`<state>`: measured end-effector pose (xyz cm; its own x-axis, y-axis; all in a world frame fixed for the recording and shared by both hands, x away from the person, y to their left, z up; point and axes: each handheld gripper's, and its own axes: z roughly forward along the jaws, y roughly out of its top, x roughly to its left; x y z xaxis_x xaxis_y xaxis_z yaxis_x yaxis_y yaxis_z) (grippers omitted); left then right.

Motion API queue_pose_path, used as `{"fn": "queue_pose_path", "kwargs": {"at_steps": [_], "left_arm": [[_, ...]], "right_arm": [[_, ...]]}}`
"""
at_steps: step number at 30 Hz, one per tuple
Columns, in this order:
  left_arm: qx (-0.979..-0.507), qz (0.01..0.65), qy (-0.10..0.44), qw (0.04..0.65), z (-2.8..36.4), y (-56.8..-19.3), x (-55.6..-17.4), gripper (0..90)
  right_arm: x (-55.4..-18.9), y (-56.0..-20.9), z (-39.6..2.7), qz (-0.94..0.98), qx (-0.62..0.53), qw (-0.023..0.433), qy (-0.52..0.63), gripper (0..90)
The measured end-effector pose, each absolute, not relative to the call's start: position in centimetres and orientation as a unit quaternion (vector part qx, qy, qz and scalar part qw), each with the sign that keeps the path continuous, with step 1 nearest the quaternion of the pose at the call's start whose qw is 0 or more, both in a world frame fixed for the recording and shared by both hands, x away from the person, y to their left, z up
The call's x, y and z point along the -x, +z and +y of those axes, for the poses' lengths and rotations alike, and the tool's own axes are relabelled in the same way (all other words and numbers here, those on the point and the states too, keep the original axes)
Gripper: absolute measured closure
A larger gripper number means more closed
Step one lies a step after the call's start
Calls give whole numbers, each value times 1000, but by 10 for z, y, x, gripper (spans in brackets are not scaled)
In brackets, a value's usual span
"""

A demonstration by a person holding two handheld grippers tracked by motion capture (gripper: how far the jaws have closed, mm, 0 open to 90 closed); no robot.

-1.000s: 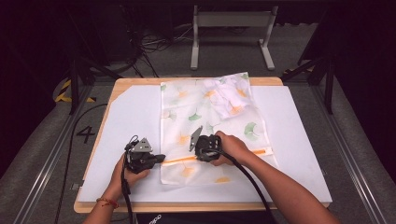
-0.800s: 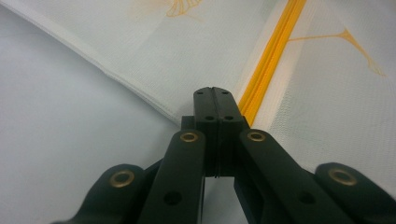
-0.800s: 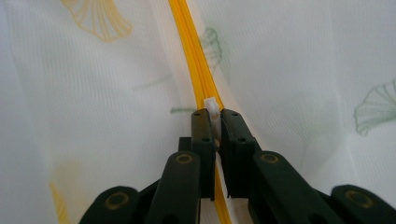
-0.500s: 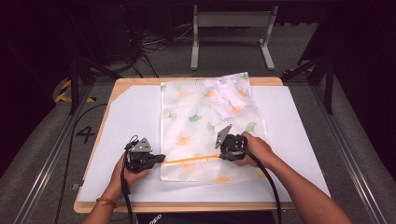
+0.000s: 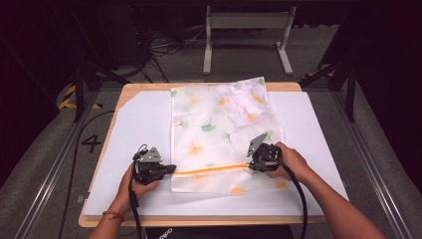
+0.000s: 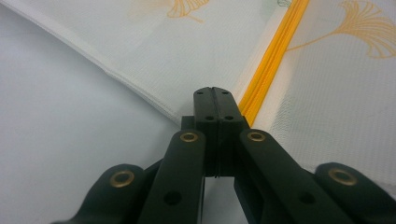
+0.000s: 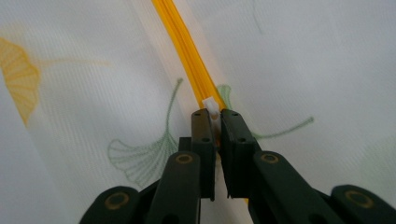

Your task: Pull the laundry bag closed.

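The right gripper [image 7: 213, 113] is clamped on the white zip pull [image 7: 211, 104], at the right part of the orange zip [image 5: 211, 170] across the bag [image 5: 219, 134]. The left gripper [image 6: 215, 93] pinches the bag's left edge at the zip's end. If that pinch slips, I judge the mesh bunches and the pull jams; a skewed tug could tear the small tab free.

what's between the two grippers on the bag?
High view: the closed orange zipper runs across the mesh bag from the left gripper to the right gripper; nothing else lies on that stretch.
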<state>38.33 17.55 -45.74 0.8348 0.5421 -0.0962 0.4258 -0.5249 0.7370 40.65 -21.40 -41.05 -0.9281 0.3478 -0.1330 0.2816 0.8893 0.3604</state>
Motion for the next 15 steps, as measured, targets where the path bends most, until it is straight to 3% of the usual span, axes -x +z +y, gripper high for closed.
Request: {"fn": "queue_pose_path", "kwargs": {"at_steps": [15], "left_arm": [[-870,277,72,400,176,-457,-383,900]], "right_arm": [[-405,-409,-258,959,-205,109,162,844]]}}
